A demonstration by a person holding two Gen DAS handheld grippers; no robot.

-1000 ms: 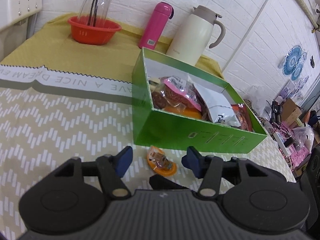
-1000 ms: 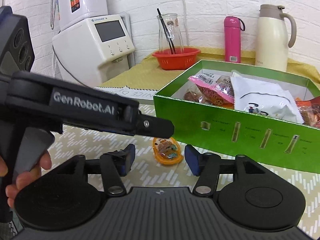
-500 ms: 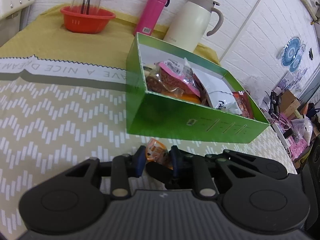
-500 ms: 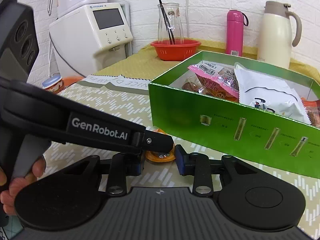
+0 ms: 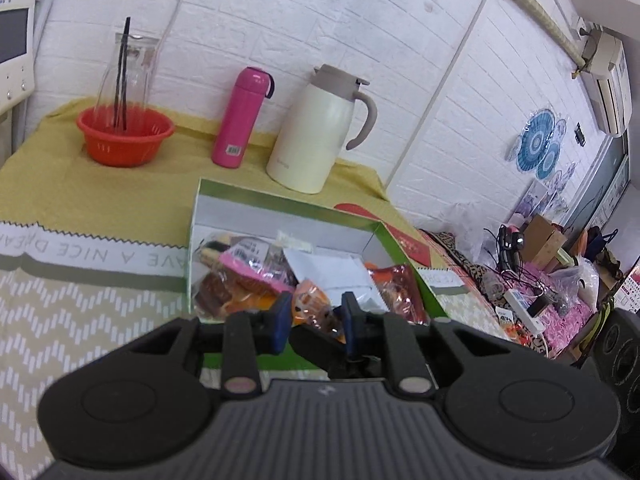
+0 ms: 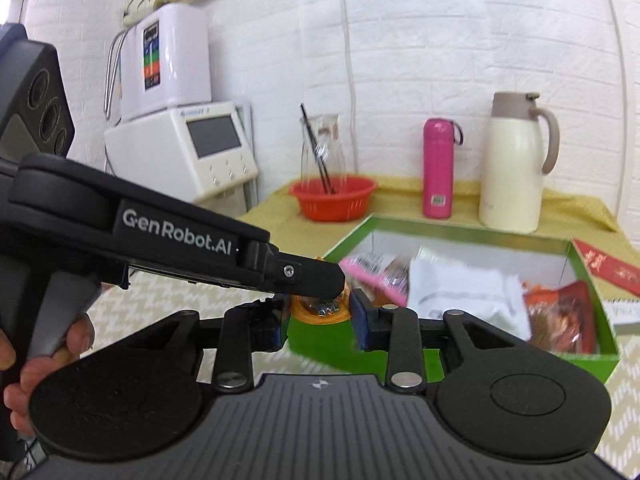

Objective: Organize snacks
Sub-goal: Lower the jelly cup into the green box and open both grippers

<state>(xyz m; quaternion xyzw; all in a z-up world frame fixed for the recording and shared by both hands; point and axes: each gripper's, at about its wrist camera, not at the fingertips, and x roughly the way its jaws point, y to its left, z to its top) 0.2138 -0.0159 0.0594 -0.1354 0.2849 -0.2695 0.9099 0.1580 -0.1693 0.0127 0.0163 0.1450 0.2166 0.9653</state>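
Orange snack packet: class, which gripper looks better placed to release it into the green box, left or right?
Left, probably: the left gripper has its jaws shut on the orange snack packet, and its view looks down into the green box. The right gripper merely clasps the packet's wider sides.

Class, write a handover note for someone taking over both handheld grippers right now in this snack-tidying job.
Left gripper: shut on the small orange plastic snack cup.
Right gripper: shut on the same cup.
Cup: held off the table, at the near wall of the open green cardboard box.
Done: several snack packets lie in the box.
Left: carry the cup over the wall and release it.
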